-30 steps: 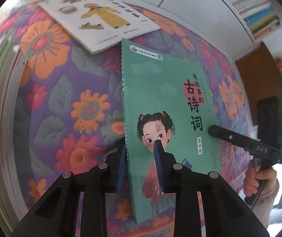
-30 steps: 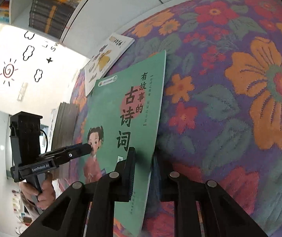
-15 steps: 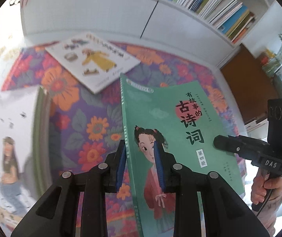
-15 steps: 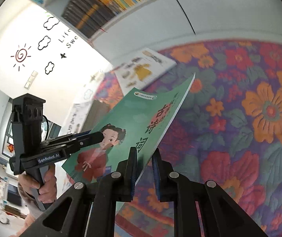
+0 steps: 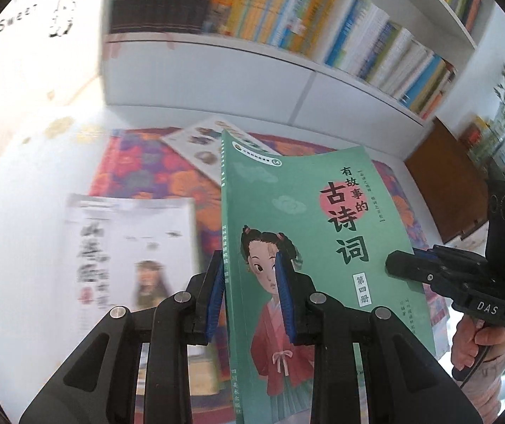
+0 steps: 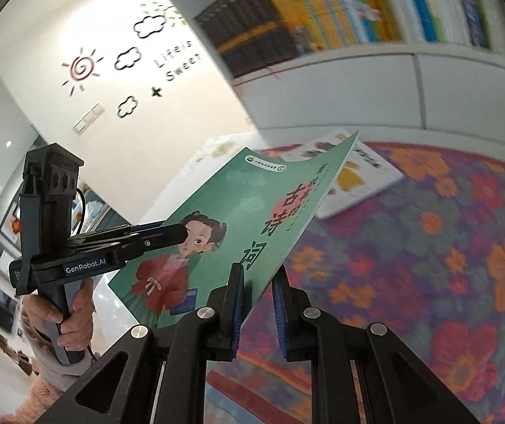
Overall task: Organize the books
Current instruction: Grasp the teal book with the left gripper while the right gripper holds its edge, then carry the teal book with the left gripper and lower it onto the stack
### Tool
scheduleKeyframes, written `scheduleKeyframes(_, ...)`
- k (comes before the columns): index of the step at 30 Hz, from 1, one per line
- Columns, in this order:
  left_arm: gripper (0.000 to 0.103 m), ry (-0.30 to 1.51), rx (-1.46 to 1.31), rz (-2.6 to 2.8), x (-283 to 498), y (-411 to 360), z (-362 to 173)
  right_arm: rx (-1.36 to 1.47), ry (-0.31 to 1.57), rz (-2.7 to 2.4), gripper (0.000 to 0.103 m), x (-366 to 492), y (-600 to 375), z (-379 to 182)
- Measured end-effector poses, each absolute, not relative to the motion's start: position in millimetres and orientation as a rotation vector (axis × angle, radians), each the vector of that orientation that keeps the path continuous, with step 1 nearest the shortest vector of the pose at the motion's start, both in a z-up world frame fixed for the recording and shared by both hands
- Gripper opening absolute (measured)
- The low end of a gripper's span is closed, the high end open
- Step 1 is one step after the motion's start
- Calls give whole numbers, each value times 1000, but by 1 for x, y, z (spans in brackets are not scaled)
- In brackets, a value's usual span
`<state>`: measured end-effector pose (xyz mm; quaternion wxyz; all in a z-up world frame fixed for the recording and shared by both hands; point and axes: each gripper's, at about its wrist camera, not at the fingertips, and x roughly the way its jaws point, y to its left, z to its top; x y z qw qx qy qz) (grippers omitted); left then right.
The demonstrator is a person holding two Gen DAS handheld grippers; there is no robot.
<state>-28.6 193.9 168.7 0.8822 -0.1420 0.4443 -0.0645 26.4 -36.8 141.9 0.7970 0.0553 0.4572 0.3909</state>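
Above floral cloth:
Left gripper: clamped on green book, spine edge.
Right gripper: clamped on book's right edge.

A flower-patterned cloth covers the surface across the lower right of the right wrist view. A white picture book lies flat on it near the centre. Above runs a white shelf packed with upright books.

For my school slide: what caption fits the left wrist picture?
Both grippers, left gripper and right gripper, hold the green book above the flowery cloth.
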Motion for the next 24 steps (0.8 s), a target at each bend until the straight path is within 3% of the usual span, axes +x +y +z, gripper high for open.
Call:
scheduleKeyframes(11, 24, 938, -353, 7, -47, 283, 136, 45, 970, 941, 15, 22, 70, 118)
scheduleKeyframes(24, 24, 1033, -290, 69, -34, 308, 76, -8, 1049, 916, 15, 31, 122, 52)
